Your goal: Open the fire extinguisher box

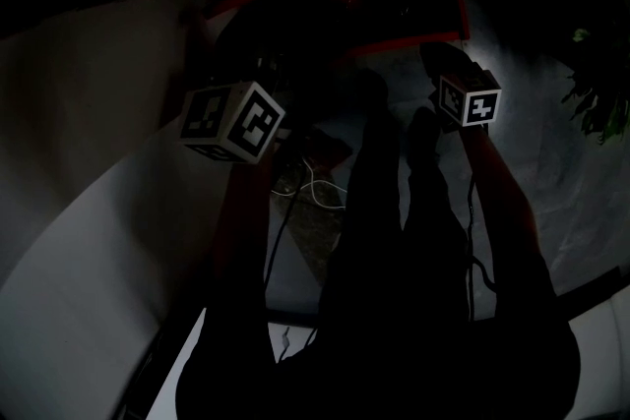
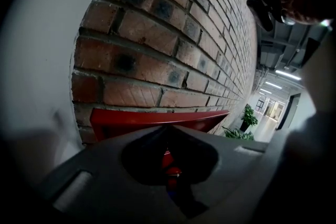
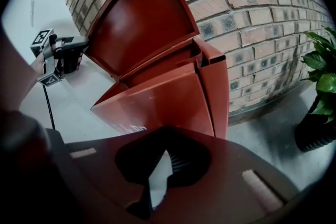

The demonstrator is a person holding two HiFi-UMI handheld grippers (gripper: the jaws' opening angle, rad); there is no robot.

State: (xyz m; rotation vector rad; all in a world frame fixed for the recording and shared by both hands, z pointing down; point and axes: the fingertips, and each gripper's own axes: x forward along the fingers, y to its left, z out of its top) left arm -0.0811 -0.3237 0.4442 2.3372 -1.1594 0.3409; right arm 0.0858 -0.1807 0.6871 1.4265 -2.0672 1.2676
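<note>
Left hand-held gripper [image 2: 168, 136]: its jaws are drawn narrow at the lid's free corner, with a sliver of red between them. You look to be pinching that edge.
Lid [image 3: 142, 23]: it is raised and tilted back toward the brick wall [image 3: 252, 13], probably hinged along the rear. It looks like thin painted sheet metal, so expect it to be stiff, fairly light and slick. Hold the rim near a corner, square-on, so it cannot slide out.
Fire extinguisher box [image 3: 157, 102]: it stands on the floor [image 3: 262, 139] against the wall, ahead of you, with its top open.
Edges: the lid's rim and the side panel's upper corner look sharp, so keep the pads flat on the metal.
Right hand-held gripper [image 3: 164, 157]: its jaws are slightly apart with only pale floor showing between them. It hovers in front of the box and touches nothing.
Room: there is open floor to the left and in front. The wall will likely stop the lid's swing behind. The plant [image 3: 320, 76] stands near on the right, so keep that elbow in.
</note>
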